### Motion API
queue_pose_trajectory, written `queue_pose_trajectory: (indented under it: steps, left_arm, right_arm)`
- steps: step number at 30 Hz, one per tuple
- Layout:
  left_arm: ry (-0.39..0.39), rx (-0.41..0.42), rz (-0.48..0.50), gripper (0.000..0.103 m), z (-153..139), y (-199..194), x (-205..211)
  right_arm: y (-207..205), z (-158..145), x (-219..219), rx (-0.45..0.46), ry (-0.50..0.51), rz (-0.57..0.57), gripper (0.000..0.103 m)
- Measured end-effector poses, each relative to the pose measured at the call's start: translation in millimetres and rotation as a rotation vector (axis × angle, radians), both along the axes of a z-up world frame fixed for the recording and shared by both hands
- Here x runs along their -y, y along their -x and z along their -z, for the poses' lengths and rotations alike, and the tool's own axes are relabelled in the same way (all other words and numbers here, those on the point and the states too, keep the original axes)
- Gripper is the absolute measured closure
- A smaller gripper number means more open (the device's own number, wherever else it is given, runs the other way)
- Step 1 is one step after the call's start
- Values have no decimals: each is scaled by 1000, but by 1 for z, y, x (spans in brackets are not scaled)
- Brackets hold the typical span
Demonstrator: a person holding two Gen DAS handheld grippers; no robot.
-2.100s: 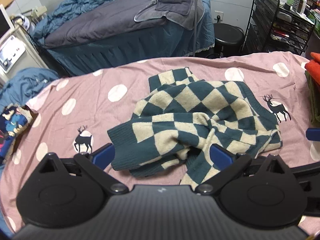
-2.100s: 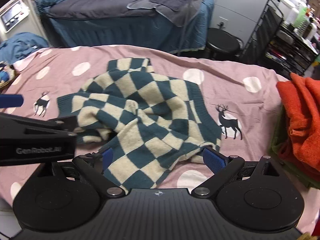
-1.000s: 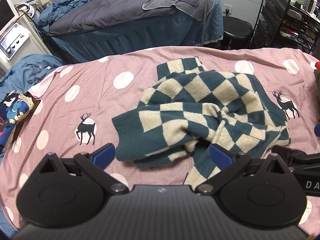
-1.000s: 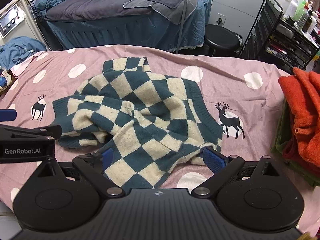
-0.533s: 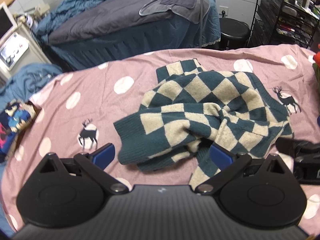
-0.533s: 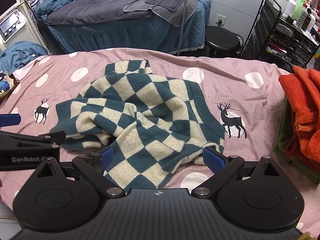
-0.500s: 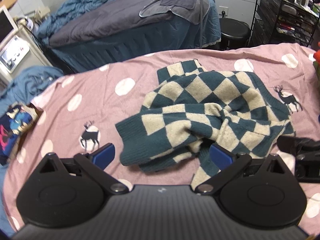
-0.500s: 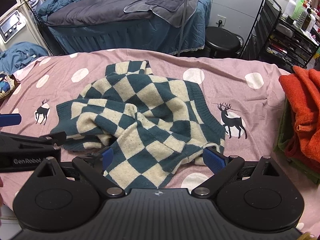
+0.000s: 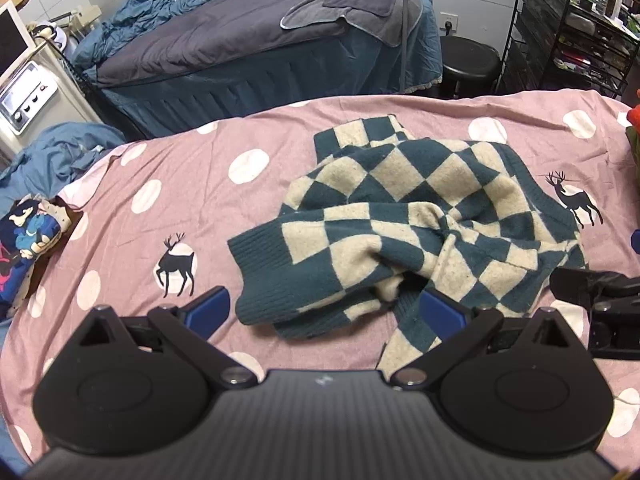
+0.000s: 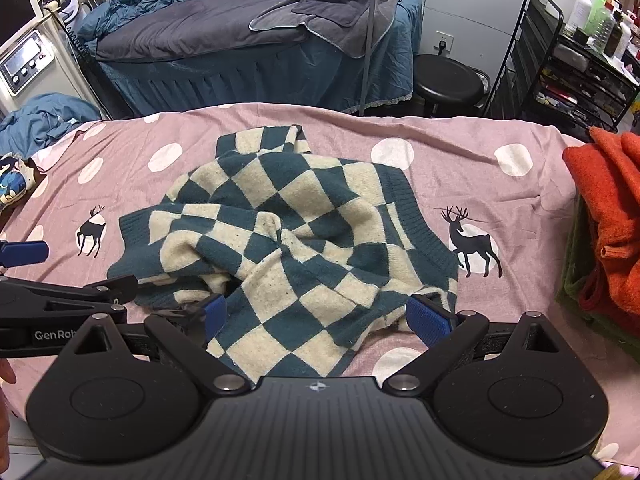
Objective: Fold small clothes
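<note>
Here, a crumpled checked sweater (image 9: 404,224) lies mid-sheet (image 9: 208,208), with both grippers spread wide at its near edge.

The left gripper (image 9: 324,312) has its blue pads apart over the sweater's ribbed hem; the right gripper (image 10: 316,314) is likewise apart, empty, above the near folds. Only one scrap of writing reads: "GenRob", cut off, on the left tool's side in the right view. That view alone shows an orange garment (image 10: 604,208) at the sheet's right edge and the bottles (image 10: 592,4) on the rack clearly; the left view alone shows a cartoon-print cloth (image 9: 24,236) fully.
</note>
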State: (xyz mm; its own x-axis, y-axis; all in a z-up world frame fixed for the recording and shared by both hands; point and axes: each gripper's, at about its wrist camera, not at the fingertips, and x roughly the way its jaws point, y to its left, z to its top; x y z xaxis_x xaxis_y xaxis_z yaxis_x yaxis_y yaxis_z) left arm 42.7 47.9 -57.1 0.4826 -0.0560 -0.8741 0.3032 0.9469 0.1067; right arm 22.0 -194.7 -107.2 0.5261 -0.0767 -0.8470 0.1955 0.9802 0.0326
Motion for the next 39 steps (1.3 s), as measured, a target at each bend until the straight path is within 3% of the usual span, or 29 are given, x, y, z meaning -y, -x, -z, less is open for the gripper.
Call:
queue_pose_trajectory:
  steps: [7,13,21,25,28,31,35,38,39]
  left_arm:
    - [75,-60,-44,0,5,-19,-15]
    - [64,-48,-49,0,14,-21,-18]
    - [83,12,72,0,51,-18,-24]
    - [20,58,114,6,80,-25,-41]
    - [-23,20,132,12,102,-34,-46]
    - [4,-5,111,15,115,-38,-50]
    - [-21,-21,81,11,136,-50,-53]
    - [-52,-62,126,11,156,-62,-47]
    - [-53,-68,144,15,161,-64,-44]
  right_arm:
    - [-1,2,1,11,-16,-10,0]
    - [-2,8,-2,8,-32,-33,0]
    - [1,20,6,86,-54,-62,0]
    - [9,49,29,79,-91,-45,0]
    - [11,80,49,6,-155,-2,0]
    - [9,105,65,-53,-249,97,0]
    - [7,118,70,-49,-336,198,0]
    - [-5,133,64,-68,-358,217,0]
    - [-11,140,61,-79,-355,221,0]
